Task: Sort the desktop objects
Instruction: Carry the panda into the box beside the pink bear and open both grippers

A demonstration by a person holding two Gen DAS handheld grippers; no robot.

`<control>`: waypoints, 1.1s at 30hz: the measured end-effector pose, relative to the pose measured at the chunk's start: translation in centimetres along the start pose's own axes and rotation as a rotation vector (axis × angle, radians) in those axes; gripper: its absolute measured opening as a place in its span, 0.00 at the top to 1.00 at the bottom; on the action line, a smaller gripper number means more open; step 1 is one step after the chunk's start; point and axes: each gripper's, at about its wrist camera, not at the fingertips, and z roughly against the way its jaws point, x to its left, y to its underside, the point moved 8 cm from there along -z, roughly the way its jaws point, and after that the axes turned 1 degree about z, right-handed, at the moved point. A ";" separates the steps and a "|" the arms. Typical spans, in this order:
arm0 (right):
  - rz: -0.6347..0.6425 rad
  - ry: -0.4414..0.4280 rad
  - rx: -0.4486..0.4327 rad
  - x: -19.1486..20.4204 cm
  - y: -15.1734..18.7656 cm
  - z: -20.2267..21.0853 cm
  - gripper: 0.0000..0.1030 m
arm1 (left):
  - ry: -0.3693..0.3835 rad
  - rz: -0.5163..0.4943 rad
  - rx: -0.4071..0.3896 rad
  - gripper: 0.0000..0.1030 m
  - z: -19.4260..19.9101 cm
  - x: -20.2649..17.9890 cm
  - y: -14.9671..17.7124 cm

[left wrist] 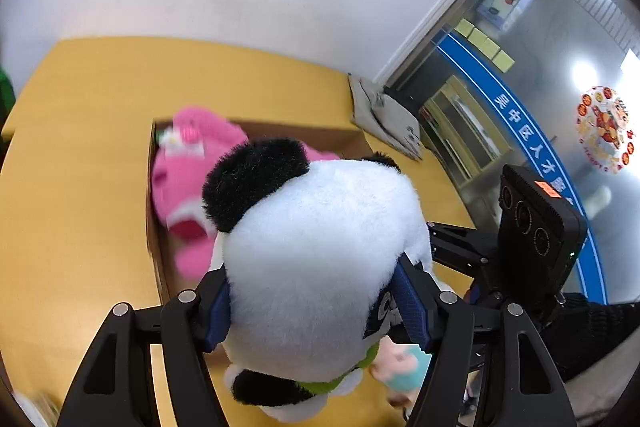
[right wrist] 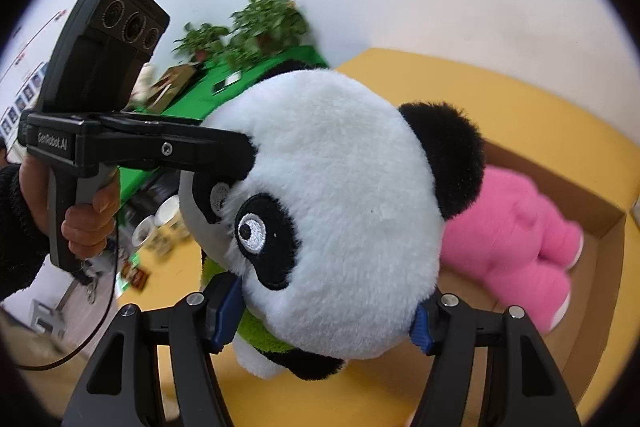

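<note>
A black-and-white panda plush (left wrist: 320, 267) fills the middle of both views (right wrist: 340, 207). My left gripper (left wrist: 316, 311) is shut on its head from both sides, and my right gripper (right wrist: 324, 315) is shut on its head too. Both hold it above the yellow table (left wrist: 80, 187). A pink plush (left wrist: 188, 183) lies in an open cardboard box (left wrist: 154, 227) beyond the panda; it also shows in the right wrist view (right wrist: 516, 239) inside the box (right wrist: 600, 267). The right gripper's body appears at the right of the left wrist view (left wrist: 536, 227).
A small doll with teal clothing (left wrist: 404, 367) lies on the table under the panda. A grey cloth (left wrist: 384, 115) sits at the table's far edge by a glass door. A green table with potted plants (right wrist: 248, 31) stands behind, with small bowls (right wrist: 160, 219) nearby.
</note>
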 end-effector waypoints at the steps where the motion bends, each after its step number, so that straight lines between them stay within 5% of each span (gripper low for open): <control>1: -0.006 -0.001 0.009 -0.9 -0.3 -1.0 0.36 | -0.006 0.001 0.005 0.29 -0.9 0.8 -0.9; 5: -0.056 -0.022 0.089 -4.0 0.3 -6.2 0.36 | -0.061 0.030 0.066 0.28 -5.8 5.0 -1.9; 10: -0.116 -0.022 0.253 -5.6 4.3 -12.6 0.34 | -0.128 0.046 0.192 0.24 -11.5 9.7 1.4; 15: -0.145 -0.036 0.280 -5.7 5.2 -12.7 0.16 | -0.079 0.075 0.201 0.13 -11.8 11.1 2.9; 19: -0.116 -0.047 0.214 -5.2 4.4 -8.9 0.16 | -0.073 0.073 0.175 0.11 -10.6 11.3 3.3; 23: -0.212 -0.066 0.019 -7.7 -0.8 -3.8 0.18 | -0.070 0.113 0.152 0.11 -9.7 11.5 3.9; 25: -0.189 -0.051 0.005 -7.8 -3.4 -4.6 0.26 | -0.062 0.130 0.148 0.11 -9.8 11.7 4.1; 29: -0.088 0.009 0.165 -7.3 -4.4 -10.9 0.68 | -0.079 0.126 0.150 0.10 -10.1 11.2 4.1; 33: -0.119 0.046 0.165 -7.6 -4.0 -11.0 0.67 | -0.164 0.145 0.130 0.11 -9.6 11.7 4.2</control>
